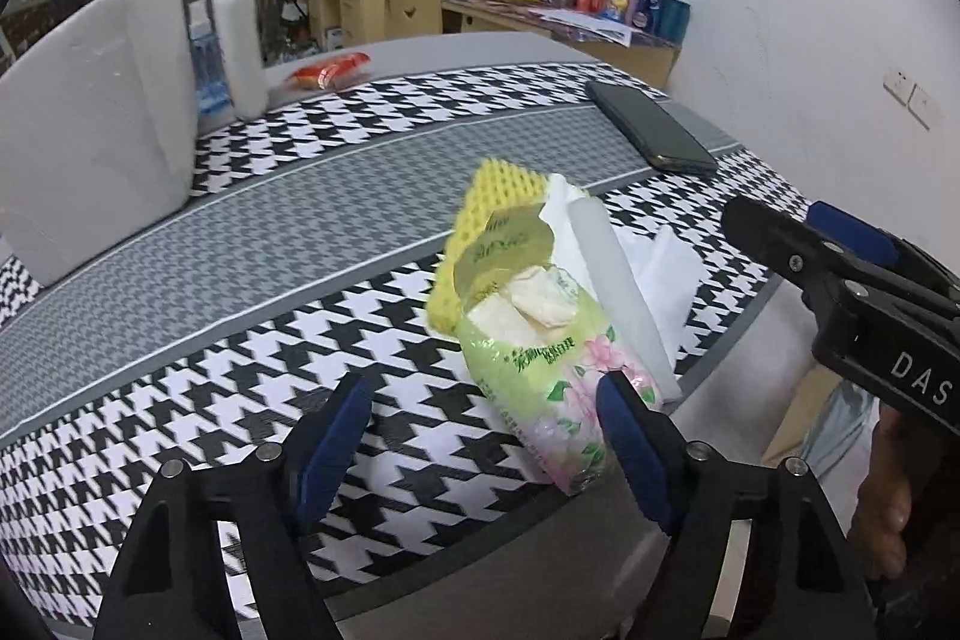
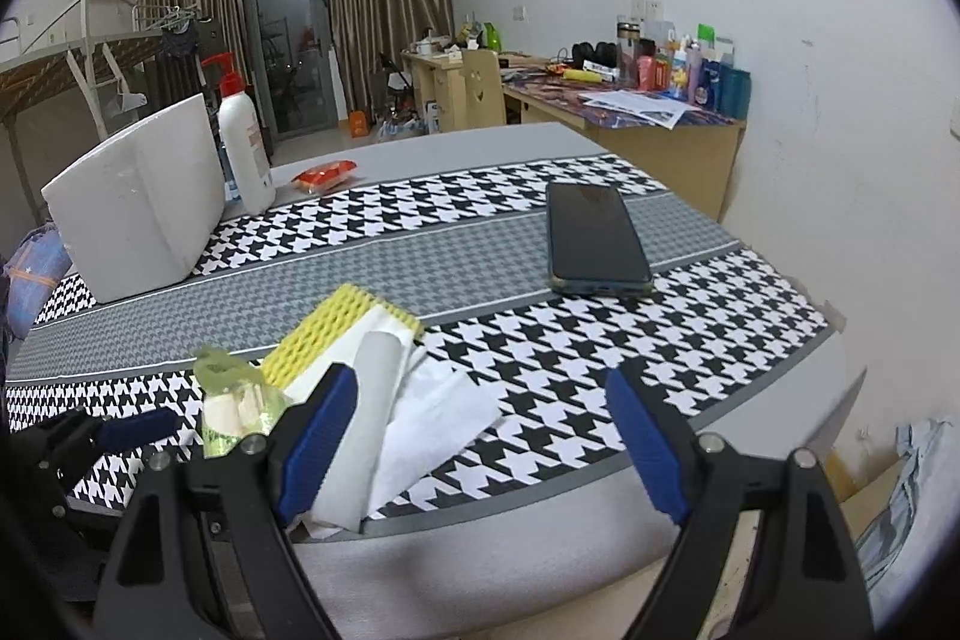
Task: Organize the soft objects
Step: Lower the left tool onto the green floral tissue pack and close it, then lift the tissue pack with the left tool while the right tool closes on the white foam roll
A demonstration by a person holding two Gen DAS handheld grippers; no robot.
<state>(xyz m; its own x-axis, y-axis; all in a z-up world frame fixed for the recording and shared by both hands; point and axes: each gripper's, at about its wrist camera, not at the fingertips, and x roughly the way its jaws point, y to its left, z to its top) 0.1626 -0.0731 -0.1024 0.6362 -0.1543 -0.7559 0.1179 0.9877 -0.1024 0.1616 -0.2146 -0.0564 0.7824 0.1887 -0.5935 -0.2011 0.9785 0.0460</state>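
A green floral tissue pack [image 1: 540, 358], torn open at the top, lies on the houndstooth tablecloth [image 1: 240, 232]. It leans on a yellow foam net [image 1: 486, 202], a white foam strip [image 1: 612, 268] and loose white tissue [image 1: 663, 268]. My left gripper [image 1: 483, 388] is open; the pack's near end sits just inside its right finger, and the left finger stands well clear. My right gripper [image 2: 480, 379] is open over the cloth, its left finger beside the foam strip [image 2: 372, 400] and tissue [image 2: 432, 418]. The pack [image 2: 234, 406] and net [image 2: 324, 334] lie further left.
A dark phone [image 2: 594, 238] lies on the cloth at the right. A white box [image 2: 138, 214], a white pump bottle [image 2: 243, 142] and a red packet [image 2: 324, 175] stand at the far side. The table's front edge runs just under the pile. A cluttered desk [image 2: 660, 136] lines the wall.
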